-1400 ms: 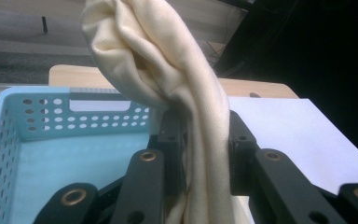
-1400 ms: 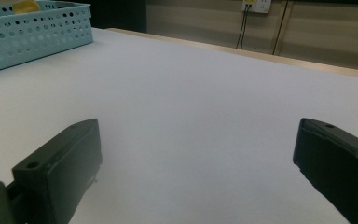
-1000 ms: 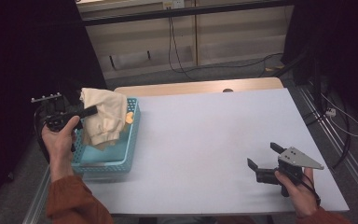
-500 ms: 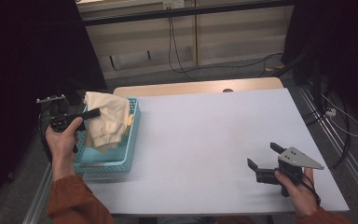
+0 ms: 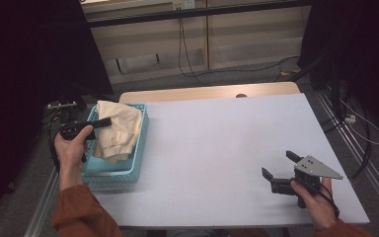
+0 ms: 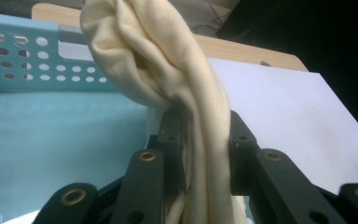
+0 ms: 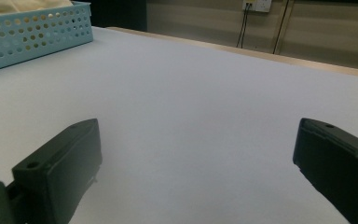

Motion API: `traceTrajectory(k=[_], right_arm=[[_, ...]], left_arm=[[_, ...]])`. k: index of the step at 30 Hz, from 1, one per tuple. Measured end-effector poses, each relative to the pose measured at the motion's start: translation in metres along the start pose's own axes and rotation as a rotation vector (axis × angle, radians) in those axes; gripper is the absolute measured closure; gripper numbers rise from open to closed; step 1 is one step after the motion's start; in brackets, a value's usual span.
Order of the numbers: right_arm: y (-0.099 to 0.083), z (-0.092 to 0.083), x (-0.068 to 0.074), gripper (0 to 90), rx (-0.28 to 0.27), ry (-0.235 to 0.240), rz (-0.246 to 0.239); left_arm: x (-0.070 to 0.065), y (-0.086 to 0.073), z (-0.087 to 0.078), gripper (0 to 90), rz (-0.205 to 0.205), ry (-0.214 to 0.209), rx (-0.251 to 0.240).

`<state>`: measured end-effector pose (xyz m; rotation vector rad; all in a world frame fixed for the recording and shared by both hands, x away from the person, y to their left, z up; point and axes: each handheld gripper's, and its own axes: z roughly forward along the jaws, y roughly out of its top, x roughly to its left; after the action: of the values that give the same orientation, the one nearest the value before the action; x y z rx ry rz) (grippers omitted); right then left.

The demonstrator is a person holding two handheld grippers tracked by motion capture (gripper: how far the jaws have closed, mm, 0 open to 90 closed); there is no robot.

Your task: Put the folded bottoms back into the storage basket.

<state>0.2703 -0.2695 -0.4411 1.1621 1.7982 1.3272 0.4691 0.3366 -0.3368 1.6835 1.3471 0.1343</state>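
While the cream cloth (image 5: 116, 129) hangs over the blue basket (image 5: 109, 174), the left hand-held gripper (image 5: 102, 122) pinches it tight.

Because its jaws press together on a bunched fold of the cloth (image 6: 168, 79), the soft stuff twists into a rope between them, and the rest droops down into the basket (image 6: 37, 70). That grip looks right for lifting the cloth up and out. The basket sits at the left edge of the white desk (image 5: 217, 148), near the person's left hand (image 5: 70, 150), so the reach is short. Far off on the right side of the desk, the right hand-held gripper (image 5: 277, 168) rests low with its jaws spread wide and nothing between them. It seems to wait there, maybe to help once the cloth comes over to the bare desk (image 7: 191, 102).
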Motion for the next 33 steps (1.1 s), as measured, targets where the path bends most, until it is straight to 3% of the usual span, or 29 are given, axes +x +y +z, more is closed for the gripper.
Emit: traceTrajectory(k=[12,20,26,27,33], right_arm=[[0.000,0.000,0.000,1.1,0.000,0.001,-0.001],[0.000,0.001,0.000,1.1,0.000,0.002,0.001],[0.000,0.000,0.000,1.1,-0.001,0.003,0.000],[0.000,0.000,0.000,1.1,-0.001,0.003,-0.001],[0.000,0.000,0.000,1.1,-0.001,0.002,0.000]], left_arm=[[0.005,-0.004,0.009,72.9,-0.009,-0.002,0.025],[0.007,-0.007,0.019,72.4,-0.015,0.000,0.074],[0.010,-0.009,0.024,72.2,-0.021,0.002,0.089],[0.011,-0.010,0.025,72.2,-0.036,0.004,0.088],[0.012,-0.011,0.027,72.0,-0.027,0.018,0.093]])
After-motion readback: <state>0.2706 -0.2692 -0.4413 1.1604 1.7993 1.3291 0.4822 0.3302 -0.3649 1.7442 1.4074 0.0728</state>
